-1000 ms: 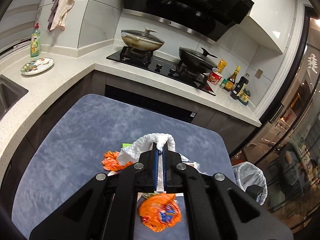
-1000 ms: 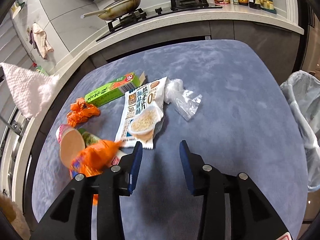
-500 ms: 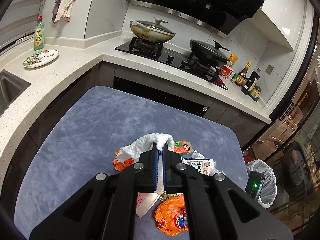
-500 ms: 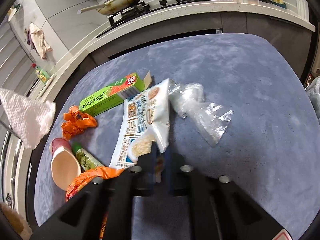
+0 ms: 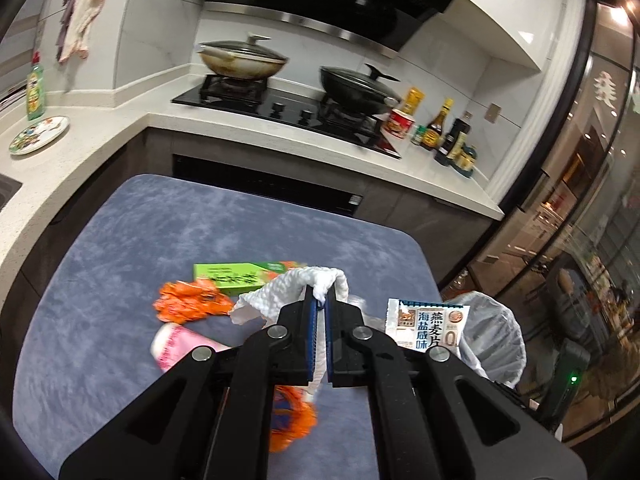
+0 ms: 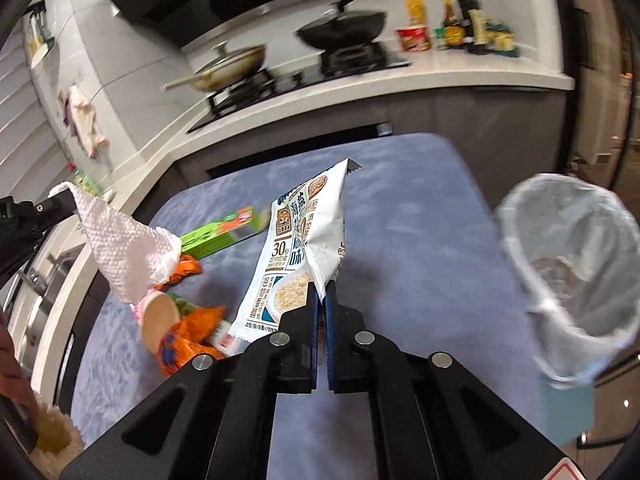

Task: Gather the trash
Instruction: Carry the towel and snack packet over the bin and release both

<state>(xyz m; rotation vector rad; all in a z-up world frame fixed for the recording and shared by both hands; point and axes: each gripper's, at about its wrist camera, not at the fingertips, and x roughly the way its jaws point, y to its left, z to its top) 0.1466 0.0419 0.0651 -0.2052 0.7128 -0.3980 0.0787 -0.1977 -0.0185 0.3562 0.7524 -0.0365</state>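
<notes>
From the left wrist view, the left gripper [image 5: 319, 300] is clamping its jaws tight on a crumpled white paper towel [image 5: 286, 292], which is draping over the fingertips and hanging to the left above the blue table [image 5: 100, 300]. Beneath it on the table, a green carton [image 5: 236, 276] is lying towards the far edge, an orange wrapper [image 5: 188, 306] is sitting just in front of the carton, and a pink cup [image 5: 180, 346] is lying on its side nearer the camera. A second orange wrapper [image 5: 294, 420] is showing below the gripper body. An oatmeal packet [image 5: 426, 328] is hanging upright by the right edge, with a lined trash bin [image 5: 492, 336] standing just past that edge. From the right wrist view, the right gripper [image 6: 322, 298] is pinching the oatmeal packet [image 6: 300, 248] between closed jaws, holding it upright and clear of the table [image 6: 400, 240]. The paper towel [image 6: 124, 248] is dangling from the left gripper [image 6: 60, 202] at the picture's left. The green carton [image 6: 216, 234], pink cup [image 6: 158, 318] and orange wrappers [image 6: 188, 336] are lying near the table's left edge, and the trash bin [image 6: 568, 264] is standing off its right edge.
</notes>
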